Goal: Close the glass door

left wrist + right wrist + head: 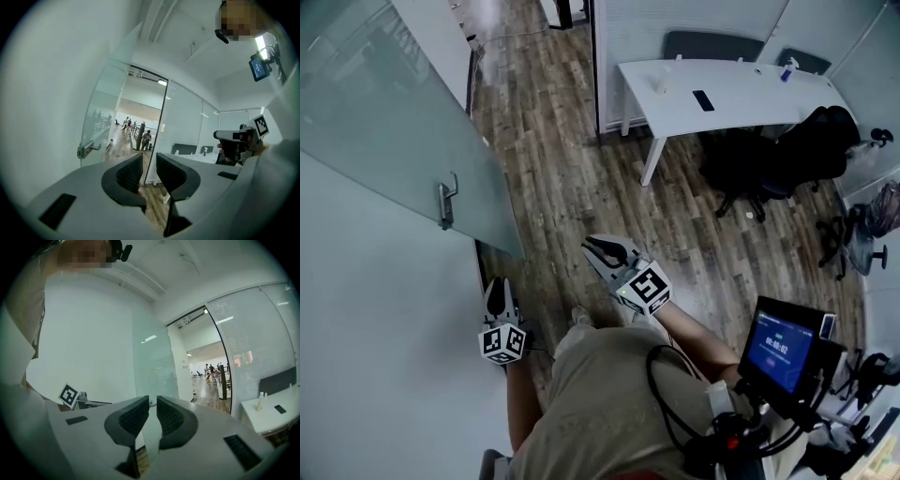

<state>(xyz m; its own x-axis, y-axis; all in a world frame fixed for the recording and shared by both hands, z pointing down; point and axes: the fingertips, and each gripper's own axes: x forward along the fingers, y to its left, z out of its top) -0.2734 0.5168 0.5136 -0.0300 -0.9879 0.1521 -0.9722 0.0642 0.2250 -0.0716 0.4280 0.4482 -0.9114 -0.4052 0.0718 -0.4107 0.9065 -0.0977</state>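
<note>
Head view: no brand or label can be read anywhere. The small blue screen point(780, 345) at lower right shows pale digits, too blurred to read. The marker cube point(502, 343) on the left gripper point(497, 284) carries black-and-white squares only, no letters. White desk point(741, 94) at top right: a dark phone point(703, 100) lies near its middle and a spray bottle point(787, 68) stands near its far right corner, print too small to tell. A black office chair point(802, 145) sits at the desk's right end.

The glass door point(384, 112) stands swung open at upper left, part of it cut off by the frame's left and top edges. Its lever handle point(445, 202) is near the free edge. Neither gripper touches the door; both hang over the wood floor point(562, 178), the right gripper point(598, 250) nearer the room's middle.

Left gripper view: jaws parted by a narrow slot, nothing in it, touching nothing. Door and handle lie ahead to the left. The people point(146, 138) beyond the doorway are too small to make out.

Right gripper view: jaws likewise a slim gap apart and empty, with the door's pane beyond them.
</note>
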